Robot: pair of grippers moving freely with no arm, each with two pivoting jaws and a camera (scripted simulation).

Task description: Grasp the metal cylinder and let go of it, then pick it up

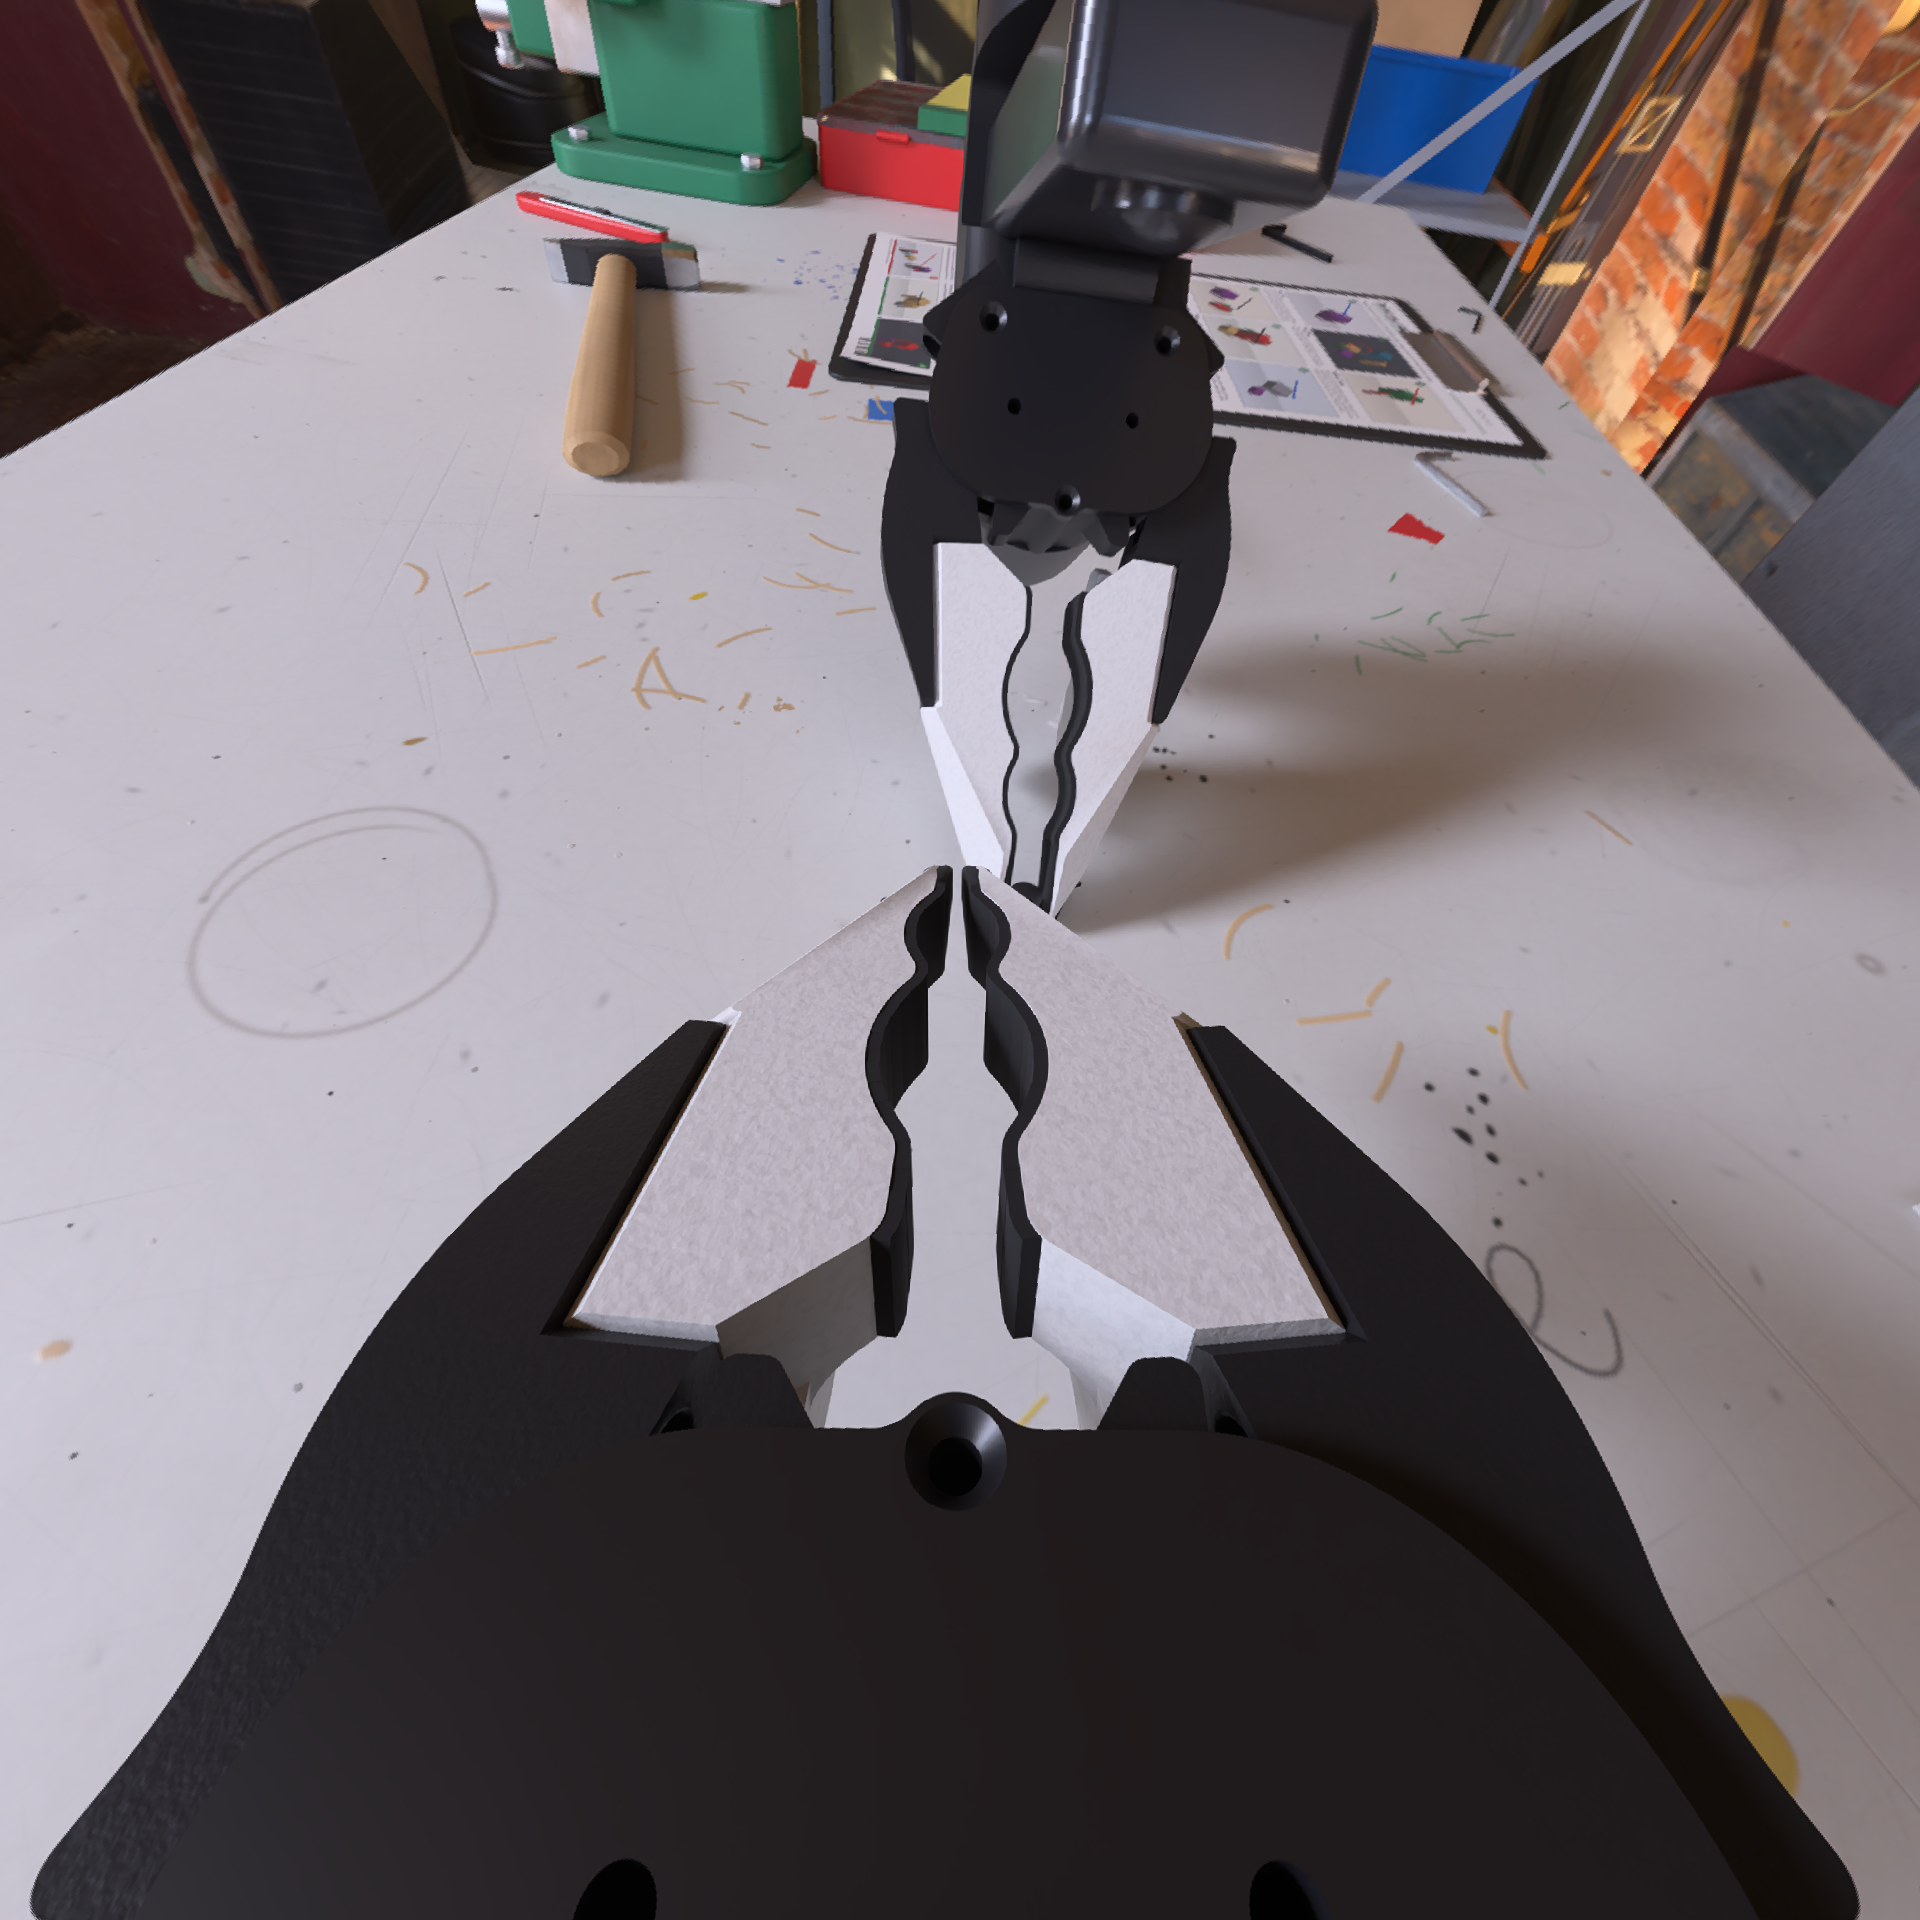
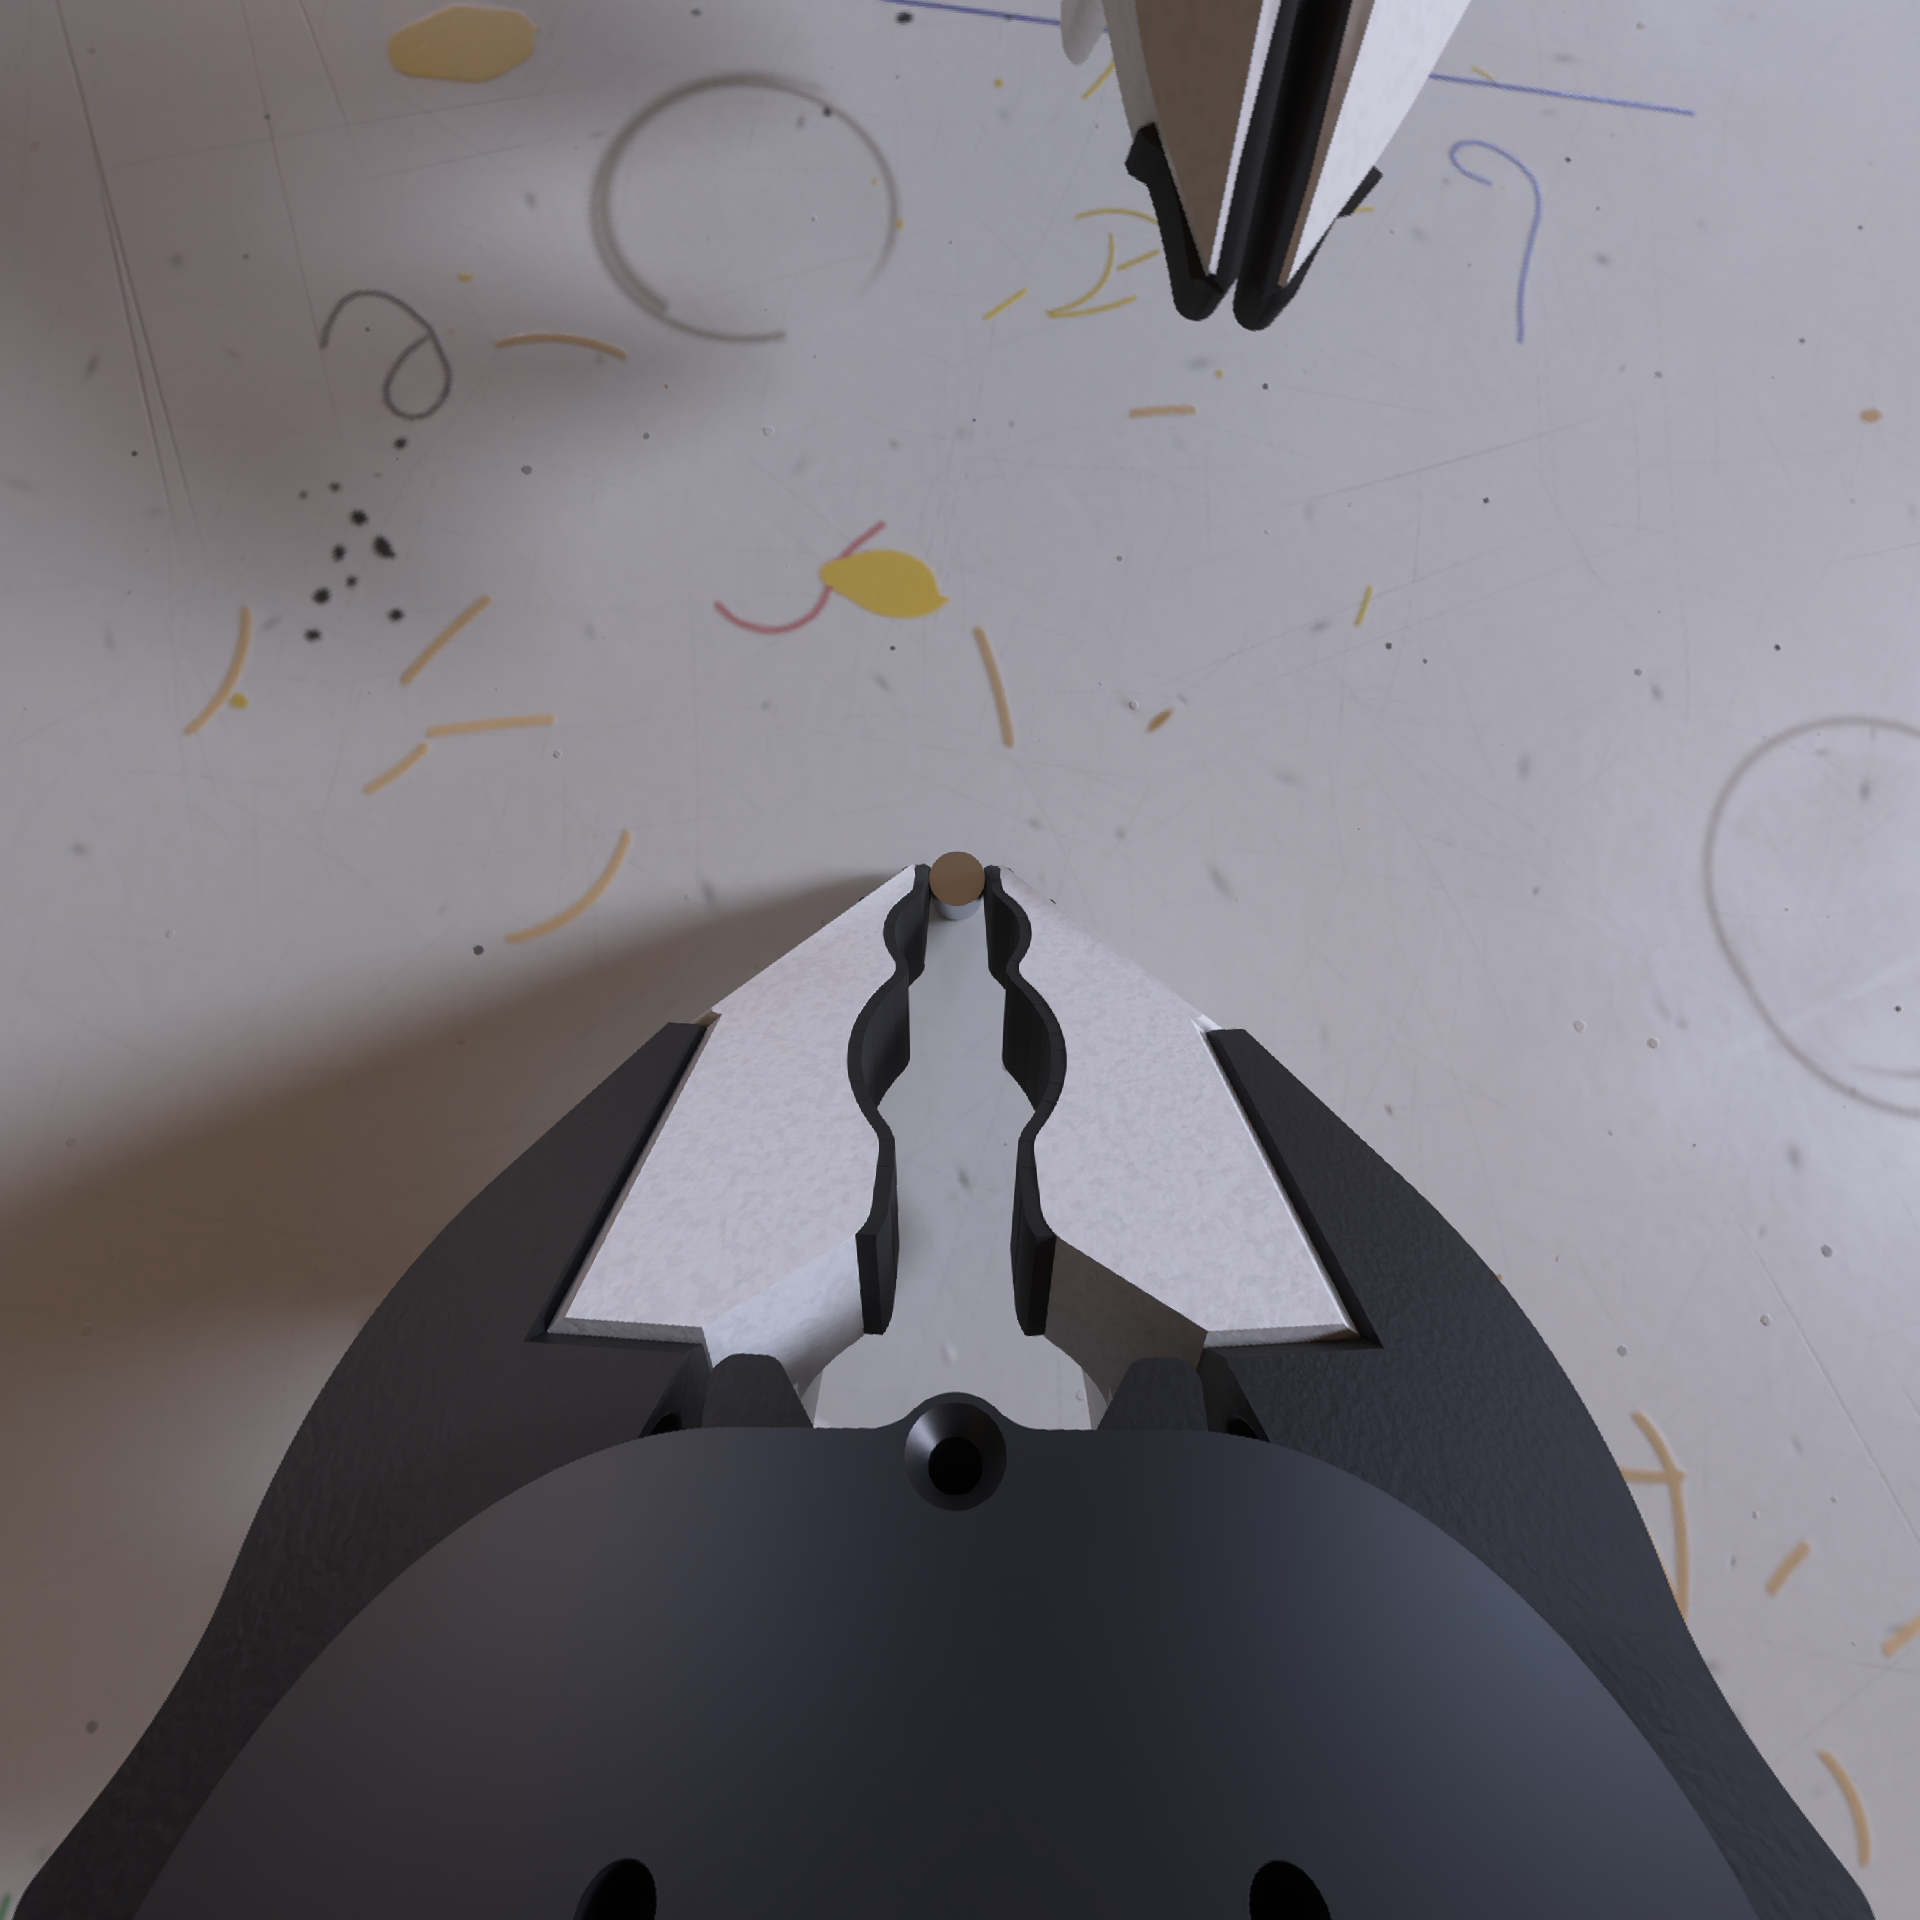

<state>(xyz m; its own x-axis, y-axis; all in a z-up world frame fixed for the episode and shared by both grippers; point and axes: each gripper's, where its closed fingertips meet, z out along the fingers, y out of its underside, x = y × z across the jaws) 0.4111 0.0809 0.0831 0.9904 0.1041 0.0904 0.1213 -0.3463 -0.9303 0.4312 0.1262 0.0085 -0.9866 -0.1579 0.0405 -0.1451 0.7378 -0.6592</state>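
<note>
Metal cylinder (image 2: pixel 956 881) clamped at the fingertips of the right gripper (image 2: pixel 956 883).

The cylinder is held just above the marked white table (image 2: pixel 1351 644), its brownish end face turned toward the camera. The left gripper (image 1: pixel 956 883) is clenched on nothing, its tips nearly touching. Beyond it, a wooden-handled hammer (image 1: pixel 608 358), a clipboard (image 1: pixel 1351 364) and a green machine (image 1: pixel 681 94) are seen.

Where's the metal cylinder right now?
In the right wrist view the metal cylinder stands on end between the very tips of the right claw, over the white table; the left claw is farther ahead, apart from it.
</note>
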